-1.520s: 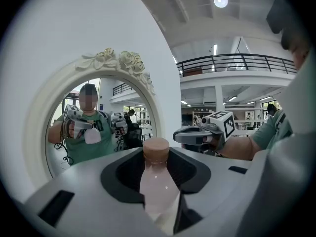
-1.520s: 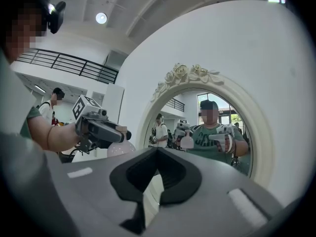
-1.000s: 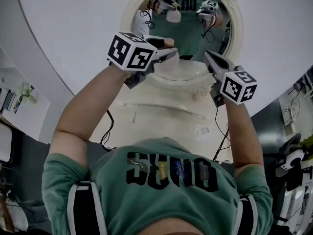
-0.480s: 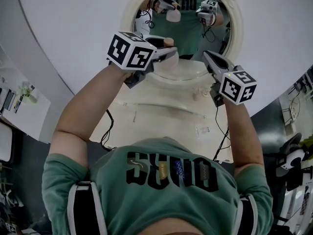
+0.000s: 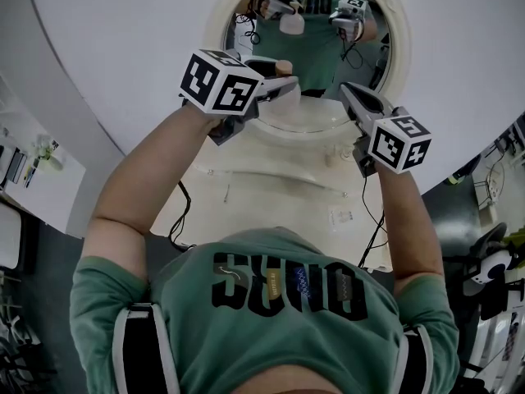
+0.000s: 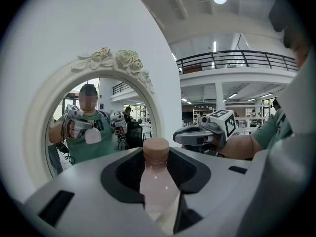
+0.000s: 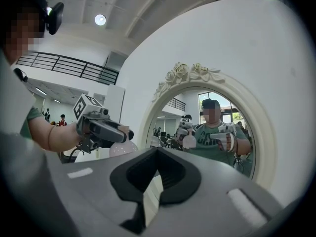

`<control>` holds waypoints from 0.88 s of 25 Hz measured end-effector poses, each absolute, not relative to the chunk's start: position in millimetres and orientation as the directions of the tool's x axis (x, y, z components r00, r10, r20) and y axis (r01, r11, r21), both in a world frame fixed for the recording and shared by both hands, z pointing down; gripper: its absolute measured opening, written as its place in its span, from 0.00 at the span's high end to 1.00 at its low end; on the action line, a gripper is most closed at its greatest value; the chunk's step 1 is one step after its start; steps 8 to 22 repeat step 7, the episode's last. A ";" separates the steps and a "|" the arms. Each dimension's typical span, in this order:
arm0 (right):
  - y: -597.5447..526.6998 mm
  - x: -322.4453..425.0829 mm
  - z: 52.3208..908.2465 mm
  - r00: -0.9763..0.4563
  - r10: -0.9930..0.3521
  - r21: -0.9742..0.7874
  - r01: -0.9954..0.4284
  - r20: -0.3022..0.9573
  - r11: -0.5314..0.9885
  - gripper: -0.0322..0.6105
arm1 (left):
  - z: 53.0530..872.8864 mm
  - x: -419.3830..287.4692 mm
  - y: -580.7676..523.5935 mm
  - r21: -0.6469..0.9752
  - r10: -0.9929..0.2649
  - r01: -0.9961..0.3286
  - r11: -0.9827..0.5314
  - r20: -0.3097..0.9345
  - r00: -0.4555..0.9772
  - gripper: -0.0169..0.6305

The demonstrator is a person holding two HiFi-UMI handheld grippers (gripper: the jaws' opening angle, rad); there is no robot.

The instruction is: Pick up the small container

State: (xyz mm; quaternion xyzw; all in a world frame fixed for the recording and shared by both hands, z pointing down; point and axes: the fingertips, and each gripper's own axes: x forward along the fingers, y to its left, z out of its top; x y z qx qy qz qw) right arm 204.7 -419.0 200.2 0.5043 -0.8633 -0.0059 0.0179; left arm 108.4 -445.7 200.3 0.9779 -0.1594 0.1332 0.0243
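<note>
White wall fills the background, and on it hangs a round mirror in a white frame with moulded roses at the top. Its glass reflects the person and both grippers. Below the mirror stands a cream bench with cables trailing over its edge and a small printed label, too small to read. The person's green shirt carries a row of large dark block letters across the chest, which cannot be read with certainty from this angle. Left gripper is raised in front of the mirror, its marker cube showing black-and-white square patterns. Its jaws stand partly apart and are closed on the small container, a pale pink translucent bottle held upright and clear of the bench. No label is visible on the bottle, and its tan cap rises above the jaws. Right gripper, well to the right of the left gripper at about the same height, bears a like marker cube. Its jaws are drawn together with nothing between them.
</note>
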 end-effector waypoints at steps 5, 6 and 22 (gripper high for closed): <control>-418.3 205.0 199.9 -0.493 -0.870 0.032 -0.869 0.027 0.493 0.94 | 197.1 108.6 -444.8 -0.002 -0.307 -0.319 -0.948 0.269 0.913 0.76; -418.1 205.4 199.7 -0.493 -0.870 0.033 -0.869 0.027 0.494 0.94 | 196.4 109.0 -444.4 -0.004 -0.308 -0.318 -0.948 0.269 0.913 0.76; -417.8 205.9 199.4 -0.493 -0.869 0.033 -0.869 0.027 0.494 0.94 | 195.7 109.5 -443.9 -0.006 -0.308 -0.318 -0.948 0.269 0.912 0.76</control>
